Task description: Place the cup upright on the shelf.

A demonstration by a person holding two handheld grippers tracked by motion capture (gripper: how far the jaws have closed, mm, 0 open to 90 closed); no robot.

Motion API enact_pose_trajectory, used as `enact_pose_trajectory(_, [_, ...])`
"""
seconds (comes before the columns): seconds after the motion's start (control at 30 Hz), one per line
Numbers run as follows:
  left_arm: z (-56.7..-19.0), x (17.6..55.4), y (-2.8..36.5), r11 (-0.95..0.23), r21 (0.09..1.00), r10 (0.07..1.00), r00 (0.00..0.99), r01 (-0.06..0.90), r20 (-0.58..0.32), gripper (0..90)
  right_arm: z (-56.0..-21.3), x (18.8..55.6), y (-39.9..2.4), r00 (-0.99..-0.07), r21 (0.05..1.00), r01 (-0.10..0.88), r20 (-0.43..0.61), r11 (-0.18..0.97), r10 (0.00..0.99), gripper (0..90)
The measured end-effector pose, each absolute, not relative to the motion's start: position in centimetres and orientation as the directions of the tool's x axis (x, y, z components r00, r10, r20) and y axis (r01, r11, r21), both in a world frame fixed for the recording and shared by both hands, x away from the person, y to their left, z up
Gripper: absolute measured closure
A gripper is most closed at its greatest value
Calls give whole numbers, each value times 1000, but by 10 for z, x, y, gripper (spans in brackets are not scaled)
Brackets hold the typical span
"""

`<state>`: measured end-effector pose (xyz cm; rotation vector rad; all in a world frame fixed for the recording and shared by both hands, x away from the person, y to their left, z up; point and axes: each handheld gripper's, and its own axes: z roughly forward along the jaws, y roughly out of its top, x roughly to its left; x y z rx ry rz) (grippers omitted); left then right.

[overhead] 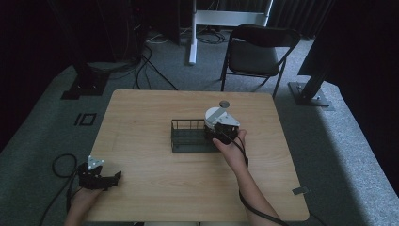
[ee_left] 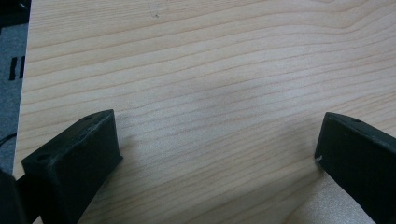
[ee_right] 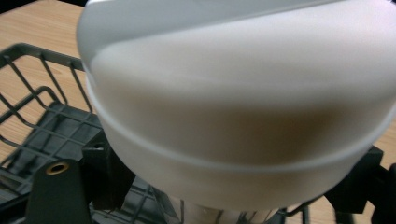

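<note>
In the high view, a person is reaching in from the bottom edge with both forearms over a light wooden table (overhead: pixel 155 188). The left gripper (overhead: pixel 114 178) is resting at the table's near left corner, its cable curling off over the grey carpet, with its jaws pointing toward the table's middle; how wide they are standing cannot be told from here. The right gripper (overhead: pixel 212 134) is sitting over the right end of a dark wire basket (overhead: pixel 186 136) that is standing near the middle of the table, and the person's right hand (overhead: pixel 230 148) is wrapping around its body. A small round grey disc (overhead: pixel 224 103) is lying on the table just behind that gripper, and a black folding chair (overhead: pixel 256 52) is standing on the carpet beyond the far edge. In the left gripper view, the two black jaws are standing wide apart over bare wood grain, gripping nothing. In the right gripper view, a white rounded object (ee_right: pixel 243 93), possibly a cup or bowl, is looming very close to the camera, sitting between the two black jaws, which are pressing against its lower sides and holding it. Below and to the left of it, the wire basket's bars and dark floor are showing, so the white object is hanging over the basket's end.
</note>
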<state>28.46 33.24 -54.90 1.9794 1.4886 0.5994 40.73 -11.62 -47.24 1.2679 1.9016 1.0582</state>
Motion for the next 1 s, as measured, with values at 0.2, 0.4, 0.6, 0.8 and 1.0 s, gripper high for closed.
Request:
enact_pose_trajectory(0.2, [-549,285,332,-205,686,961,275,699,7,0,-476,407,-114,-366,861,450,-62,235,928,184])
enact_pose_trajectory(0.4, [-549,285,332,-205,685,961,275,699,7,1,-477,408,-115,-373,852,465,-58,240,926,184])
enact_pose_trajectory(0.6, [-549,285,332,-205,685,961,275,699,7,1,-479,406,-116,-368,859,461,-42,221,929,183])
enact_pose_trajectory(0.8, [-549,285,332,-205,685,961,275,699,8,1,-481,405,-121,-371,870,455,-9,190,929,181])
enact_pose_trajectory(1.0, [-549,285,332,-205,685,961,275,699,8,1,-484,403,-124,-387,882,432,-7,188,922,167])
